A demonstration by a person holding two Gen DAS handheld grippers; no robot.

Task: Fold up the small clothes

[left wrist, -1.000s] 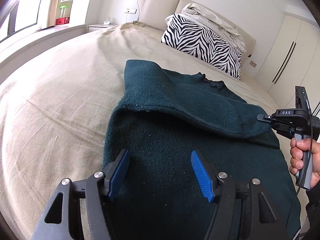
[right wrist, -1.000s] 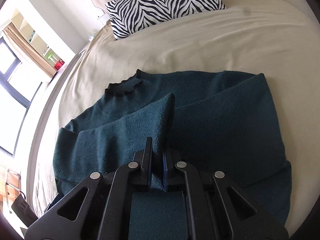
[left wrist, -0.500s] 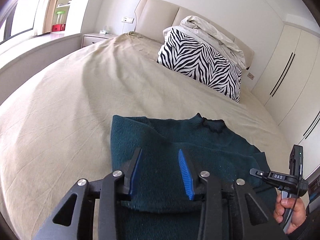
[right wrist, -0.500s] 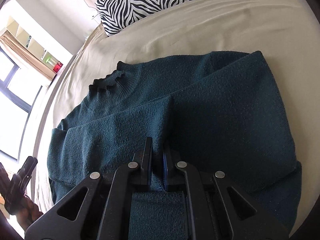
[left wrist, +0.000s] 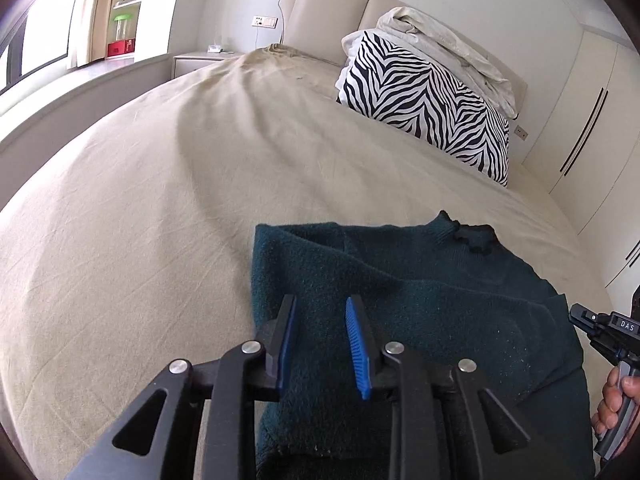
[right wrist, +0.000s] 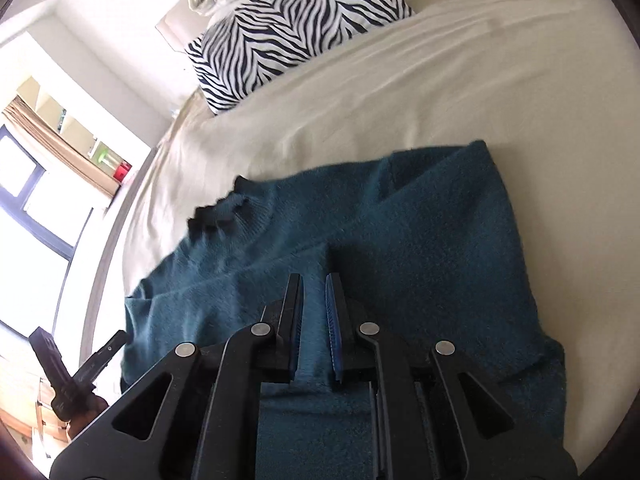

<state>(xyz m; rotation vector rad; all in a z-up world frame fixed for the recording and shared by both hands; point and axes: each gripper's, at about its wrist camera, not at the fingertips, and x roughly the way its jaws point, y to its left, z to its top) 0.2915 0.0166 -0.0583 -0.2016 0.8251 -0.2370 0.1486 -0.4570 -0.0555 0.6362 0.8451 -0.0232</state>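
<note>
The left gripper [left wrist: 320, 340] is hovering wide apart over the green sweater [left wrist: 420, 300]. The right gripper [right wrist: 314, 320], narrowly parted, is straddling a sweater fold below the zebra pillow [right wrist: 292, 28].

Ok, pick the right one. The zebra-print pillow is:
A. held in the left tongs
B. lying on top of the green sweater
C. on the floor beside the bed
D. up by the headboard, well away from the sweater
D. The zebra pillow leans near the headboard at the far end of the bed, with bare sheet between it and the green sweater.
</note>
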